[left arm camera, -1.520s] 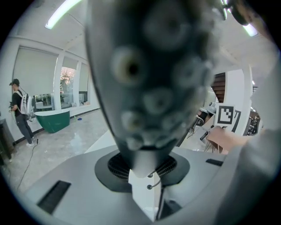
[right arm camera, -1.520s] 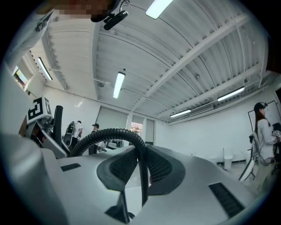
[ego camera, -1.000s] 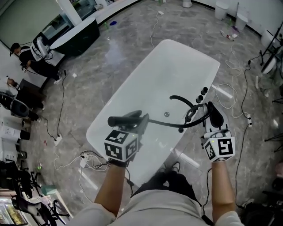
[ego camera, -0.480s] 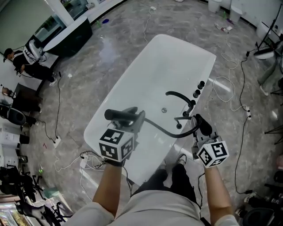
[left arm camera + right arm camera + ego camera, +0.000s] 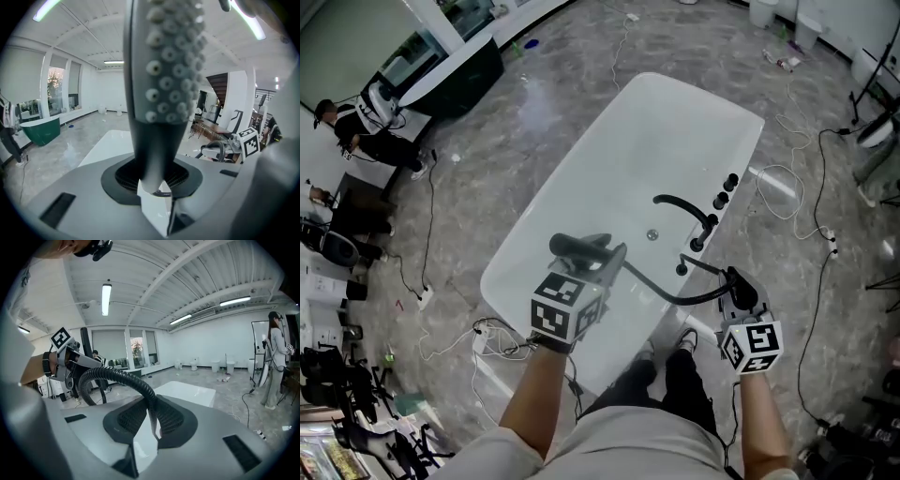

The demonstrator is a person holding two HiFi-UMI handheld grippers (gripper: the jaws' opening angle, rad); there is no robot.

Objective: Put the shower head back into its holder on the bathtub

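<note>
Left gripper (image 5: 603, 262) pinching shower head (image 5: 577, 246) above near end of bathtub (image 5: 517, 248), right gripper (image 5: 741, 288) clamped on hose (image 5: 675, 300) just past its side rim, cable-strewn floor (image 5: 534, 122) around.

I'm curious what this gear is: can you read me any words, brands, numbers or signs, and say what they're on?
No words or numbers can be read anywhere.
The cube of the left gripper: black-and-white square patterns, not text.
The cube of the right gripper: the same.
The bathtub and shower head: no print visible.
</note>
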